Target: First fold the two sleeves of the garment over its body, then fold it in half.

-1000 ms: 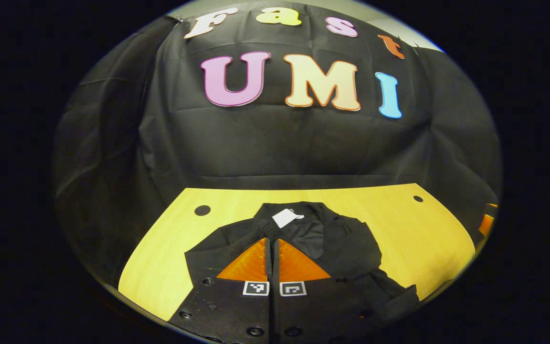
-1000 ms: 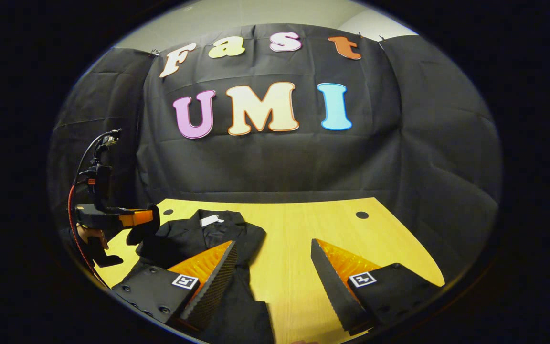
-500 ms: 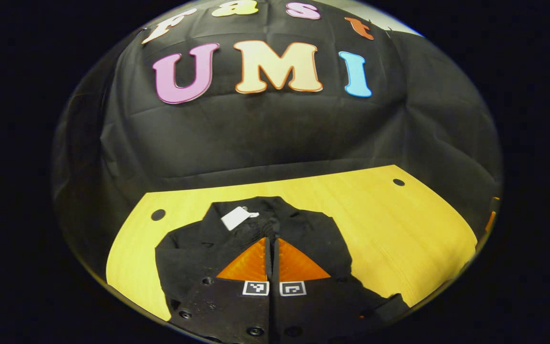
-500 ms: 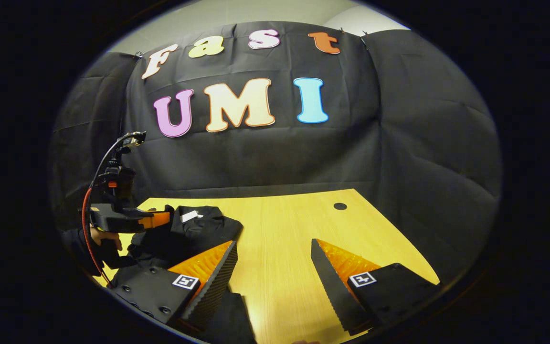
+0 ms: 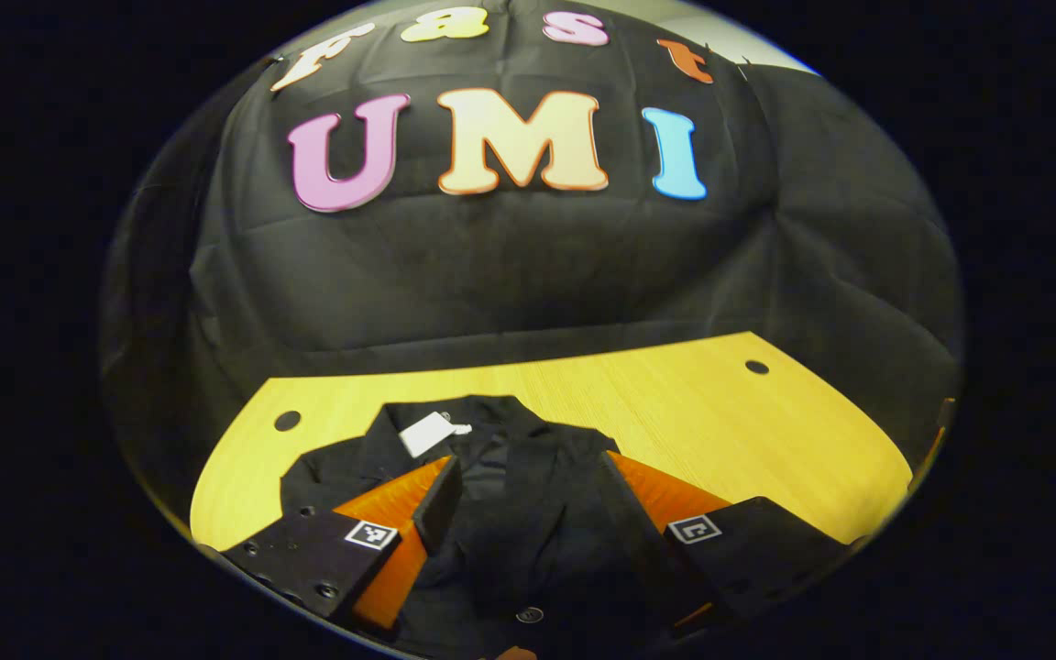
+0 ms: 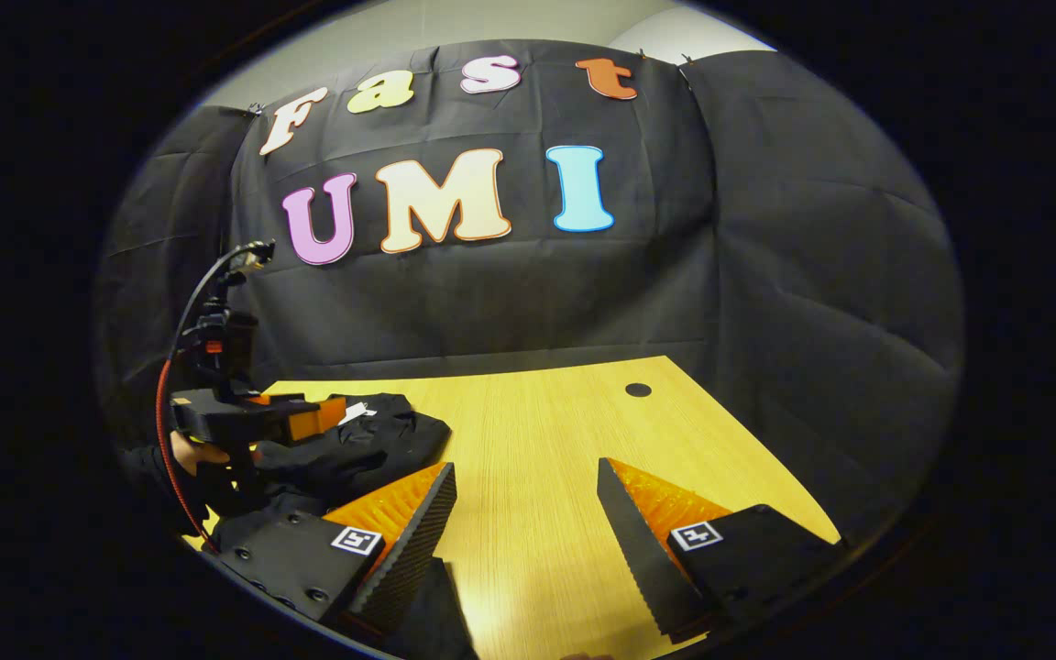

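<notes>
A black garment lies on the yellow wooden desk, bunched toward the desk's left side, with its collar toward the back edge, next to the black cloth wall. A white tag sits at the collar. Near the bottom of the left gripper view a dark button shows on the fabric.

The left gripper hangs over the garment with its fingers spread wide; black cloth lies between them, and neither finger presses on it. In the right gripper view the same gripper shows from the side at the desk's left edge, over the garment, held by a hand, with a red cable looping beside it.

The right gripper is also spread apart, over bare desk to the right of the garment. A dark fold of cloth lies just beside its left finger at the near edge; whether the two touch is hard to tell. Two round holes mark the desk's back corners.
</notes>
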The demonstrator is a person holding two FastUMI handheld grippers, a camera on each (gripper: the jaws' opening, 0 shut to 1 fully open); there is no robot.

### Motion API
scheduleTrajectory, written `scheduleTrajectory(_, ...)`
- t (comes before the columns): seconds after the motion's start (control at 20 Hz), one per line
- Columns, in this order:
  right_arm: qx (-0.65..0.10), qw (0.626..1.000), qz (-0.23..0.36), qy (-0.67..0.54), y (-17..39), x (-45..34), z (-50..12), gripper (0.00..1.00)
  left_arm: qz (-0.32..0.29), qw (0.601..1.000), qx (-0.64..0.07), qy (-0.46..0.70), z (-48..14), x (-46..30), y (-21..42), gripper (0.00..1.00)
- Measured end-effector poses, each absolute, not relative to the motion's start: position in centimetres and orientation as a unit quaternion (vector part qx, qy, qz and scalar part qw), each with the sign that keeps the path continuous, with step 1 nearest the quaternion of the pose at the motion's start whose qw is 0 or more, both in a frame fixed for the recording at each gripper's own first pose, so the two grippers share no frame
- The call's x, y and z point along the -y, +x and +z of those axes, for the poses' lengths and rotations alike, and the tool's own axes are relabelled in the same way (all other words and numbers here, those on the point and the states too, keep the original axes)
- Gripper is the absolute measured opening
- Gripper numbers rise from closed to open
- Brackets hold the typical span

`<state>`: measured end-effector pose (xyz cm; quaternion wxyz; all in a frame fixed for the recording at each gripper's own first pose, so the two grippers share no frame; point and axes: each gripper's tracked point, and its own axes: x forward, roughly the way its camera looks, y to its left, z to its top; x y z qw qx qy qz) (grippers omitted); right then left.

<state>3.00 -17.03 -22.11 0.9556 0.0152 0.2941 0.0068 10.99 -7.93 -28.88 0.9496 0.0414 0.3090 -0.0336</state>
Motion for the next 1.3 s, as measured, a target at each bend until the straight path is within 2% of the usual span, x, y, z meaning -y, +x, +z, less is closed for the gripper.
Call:
scheduleTrajectory(0.3,-0.294,0.953,0.071,0.015,3.1,15.2,-23.2,0.99,0.018,0.964,-0.265,0.025,-22.8,4.6,6.6,0.94)
scheduleTrajectory(0.35,-0.297,0.951,0.081,0.014,2.9,14.8,-23.5,0.98,0.029,0.965,-0.260,0.026,-22.0,3.7,5.4,0.96)
scheduleTrajectory(0.4,-0.301,0.949,0.090,0.014,2.5,14.4,-23.7,0.99,0.039,0.966,-0.256,0.027,-21.3,2.7,4.4,0.93)
scheduleTrajectory(0.65,-0.314,0.943,0.109,0.006,-0.3,12.1,-24.8,0.98,0.071,0.962,-0.258,0.045,-19.9,-2.4,-2.0,0.93)
scheduleTrajectory(0.7,-0.321,0.941,0.109,0.003,-1.2,11.6,-25.3,0.98,0.074,0.961,-0.264,0.045,-20.0,-3.3,-3.3,0.96)
scheduleTrajectory(0.75,-0.328,0.938,0.108,0.001,-2.1,11.2,-25.6,0.98,0.078,0.957,-0.275,0.045,-20.5,-4.2,-4.9,0.92)
scheduleTrajectory(0.95,-0.355,0.929,0.104,-0.011,-5.7,9.7,-27.5,0.98,0.089,0.944,-0.313,0.044,-22.2,-7.3,-10.0,0.93)
scheduleTrajectory(1.0,-0.363,0.926,0.102,-0.015,-6.6,9.5,-28.0,0.95,0.090,0.941,-0.323,0.043,-22.6,-7.9,-11.0,0.93)
scheduleTrajectory(1.05,-0.371,0.923,0.100,-0.019,-7.4,9.3,-28.5,0.98,0.092,0.938,-0.333,0.043,-23.2,-8.4,-12.1,0.93)
scheduleTrajectory(1.1,-0.378,0.920,0.099,-0.022,-8.2,9.1,-29.0,0.95,0.093,0.933,-0.344,0.043,-23.9,-8.9,-13.2,0.93)
scheduleTrajectory(1.25,-0.398,0.912,0.096,-0.035,-10.3,9.0,-30.6,0.98,0.099,0.920,-0.377,0.042,-26.0,-10.2,-16.4,0.93)
scheduleTrajectory(1.3,-0.406,0.908,0.094,-0.037,-11.0,9.0,-31.1,0.98,0.100,0.915,-0.389,0.040,-26.9,-10.5,-17.5,0.97)
